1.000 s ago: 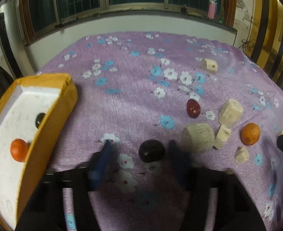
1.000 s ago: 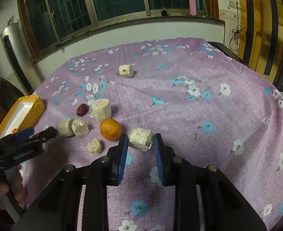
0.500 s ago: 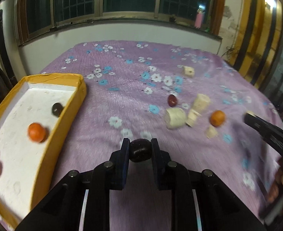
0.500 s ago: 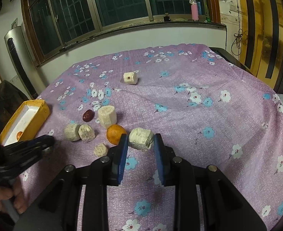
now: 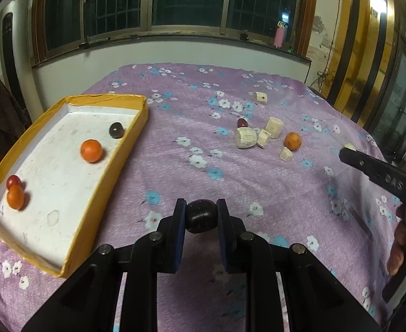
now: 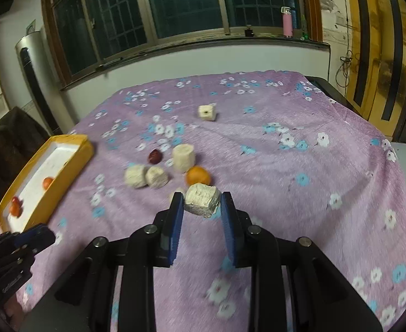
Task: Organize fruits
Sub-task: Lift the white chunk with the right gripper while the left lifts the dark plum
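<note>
Left wrist: left tool (image 5: pixel 201 215) has clamped and lifted dark fruit (image 5: pixel 201 216).

Each camera sat just behind its own gripper and looked forward and downward along the two fingers, so the black frame filled the bottom of each wide, curved view. The left wrist view stood close over the near left part of the purple flowered cloth (image 5: pixel 258 182), with the yellow tray (image 5: pixel 111 191) large at its left and the barred window (image 5: pixel 189 0) ahead. The right wrist view faced the same window (image 6: pixel 186 2) from further right, with the tray (image 6: pixel 64 182) smaller, seemingly farther off. Both views shared the tray, the cloth (image 6: pixel 299 149), the scattered pale blocks (image 5: pixel 245 137) (image 6: pixel 135 176) and the window wall.
</note>
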Demonstrator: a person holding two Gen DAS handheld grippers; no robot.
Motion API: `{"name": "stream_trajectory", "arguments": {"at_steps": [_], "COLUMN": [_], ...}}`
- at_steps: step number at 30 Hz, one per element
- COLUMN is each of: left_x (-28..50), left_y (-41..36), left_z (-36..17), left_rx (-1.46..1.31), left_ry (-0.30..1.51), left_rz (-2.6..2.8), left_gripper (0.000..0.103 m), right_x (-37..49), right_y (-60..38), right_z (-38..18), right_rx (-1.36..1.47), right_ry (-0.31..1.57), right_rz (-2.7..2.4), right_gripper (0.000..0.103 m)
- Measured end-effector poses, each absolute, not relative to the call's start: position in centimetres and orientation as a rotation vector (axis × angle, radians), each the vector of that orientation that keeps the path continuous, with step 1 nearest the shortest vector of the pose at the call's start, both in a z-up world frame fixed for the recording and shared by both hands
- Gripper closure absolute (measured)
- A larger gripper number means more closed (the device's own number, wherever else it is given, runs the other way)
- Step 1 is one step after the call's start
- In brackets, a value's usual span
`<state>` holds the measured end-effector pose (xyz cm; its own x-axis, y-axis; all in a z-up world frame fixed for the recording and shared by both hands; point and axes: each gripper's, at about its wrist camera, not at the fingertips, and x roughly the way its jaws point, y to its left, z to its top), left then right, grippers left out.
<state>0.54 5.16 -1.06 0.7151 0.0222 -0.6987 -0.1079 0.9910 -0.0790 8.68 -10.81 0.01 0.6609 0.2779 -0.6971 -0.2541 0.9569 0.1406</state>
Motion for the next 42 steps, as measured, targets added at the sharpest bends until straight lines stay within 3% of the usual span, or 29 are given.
{"name": "stream_trajectory", "arguments": {"at_steps": [19, 42], "left_x": [-1.5, 0.7], "left_y": [7.3, 5.7], "left_z": [-1.2, -2.6], "left_rx": [-0.129, -0.085], "left_ry": [0.692, 0.678], "left_rz": [0.136, 0.151], "left_gripper": [0.083, 0.083], "right_x": [2.6, 2.2], "right_y": [-8.7, -9.1], "right_z": [0.0, -0.8], "right_rx": [0.039, 0.047], "right_ry": [0.743, 0.608], "right_rz": [0.266, 0.227], "right_gripper": [0.074, 0.074]}}
